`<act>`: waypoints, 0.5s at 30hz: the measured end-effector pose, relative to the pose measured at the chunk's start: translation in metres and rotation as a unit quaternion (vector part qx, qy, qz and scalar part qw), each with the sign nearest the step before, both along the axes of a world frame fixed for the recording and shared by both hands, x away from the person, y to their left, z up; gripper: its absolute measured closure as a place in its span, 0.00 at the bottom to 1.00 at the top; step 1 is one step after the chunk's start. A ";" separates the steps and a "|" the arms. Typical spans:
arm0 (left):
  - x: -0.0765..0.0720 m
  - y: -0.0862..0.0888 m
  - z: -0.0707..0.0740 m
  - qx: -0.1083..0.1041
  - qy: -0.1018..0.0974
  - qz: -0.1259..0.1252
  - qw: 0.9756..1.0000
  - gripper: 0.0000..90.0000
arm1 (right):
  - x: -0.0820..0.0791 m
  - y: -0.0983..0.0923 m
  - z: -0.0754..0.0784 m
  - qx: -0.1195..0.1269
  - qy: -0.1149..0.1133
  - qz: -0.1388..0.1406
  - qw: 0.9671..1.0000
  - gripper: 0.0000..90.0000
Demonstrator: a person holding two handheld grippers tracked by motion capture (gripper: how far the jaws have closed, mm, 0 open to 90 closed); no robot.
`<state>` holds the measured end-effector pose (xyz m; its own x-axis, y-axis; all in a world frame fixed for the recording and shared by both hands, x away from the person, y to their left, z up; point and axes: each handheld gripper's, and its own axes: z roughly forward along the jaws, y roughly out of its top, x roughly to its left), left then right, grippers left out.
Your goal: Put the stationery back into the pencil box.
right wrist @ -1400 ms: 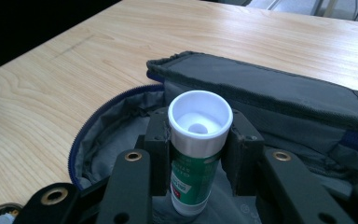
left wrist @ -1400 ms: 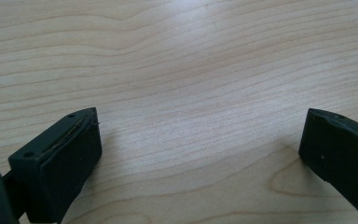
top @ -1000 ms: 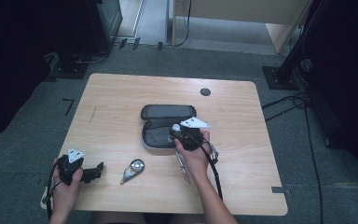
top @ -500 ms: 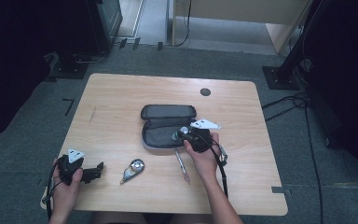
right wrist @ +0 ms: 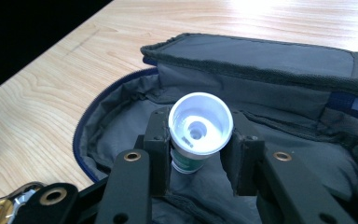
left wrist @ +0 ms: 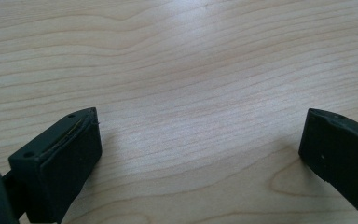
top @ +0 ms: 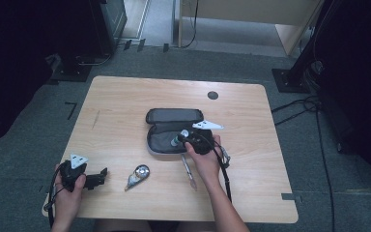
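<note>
**One tube, one case, two loose items on the surface**

Right claw [right wrist: 198, 154]: its two jaws are clamped on one small tube [right wrist: 196, 133] with a white cap, held over the open half of one dark zip case [right wrist: 270, 100] lying mid-surface. Left claw [left wrist: 200, 154]: jaws wide apart, nothing between them, resting near the front left corner of the wooden surface [top: 125, 101]. Two further items lie in front of the case: one pen [top: 188, 169] and one small silvery object [top: 138, 175]. One dark round mark [top: 213, 95] sits near the far edge.
</note>
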<state>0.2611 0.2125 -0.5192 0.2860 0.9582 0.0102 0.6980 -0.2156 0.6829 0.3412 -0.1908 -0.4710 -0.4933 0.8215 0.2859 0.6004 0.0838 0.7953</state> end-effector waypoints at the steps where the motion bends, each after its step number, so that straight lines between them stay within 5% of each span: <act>1: 0.000 0.000 0.000 0.000 0.000 0.000 1.000 0.00 | 0.000 0.000 -0.001 -0.004 0.001 -0.004 1.000 0.71; 5: 0.000 0.000 0.000 -0.001 -0.001 0.001 1.000 0.00 | 0.003 0.000 -0.005 -0.021 0.011 -0.028 0.999 0.72; 7: 0.000 0.000 0.000 -0.001 -0.001 0.000 1.000 0.00 | 0.004 0.003 -0.011 -0.050 0.013 -0.039 0.998 0.74; 15: 0.000 0.000 0.000 -0.001 -0.001 0.000 1.000 0.00 | 0.006 0.005 -0.014 -0.060 0.006 -0.047 0.997 0.73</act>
<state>0.2613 0.2123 -0.5193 0.2868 0.9580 0.0088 0.6960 -0.2146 0.6852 0.3474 -0.1863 -0.4851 -0.4095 0.8928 0.1879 0.6194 0.1208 0.7757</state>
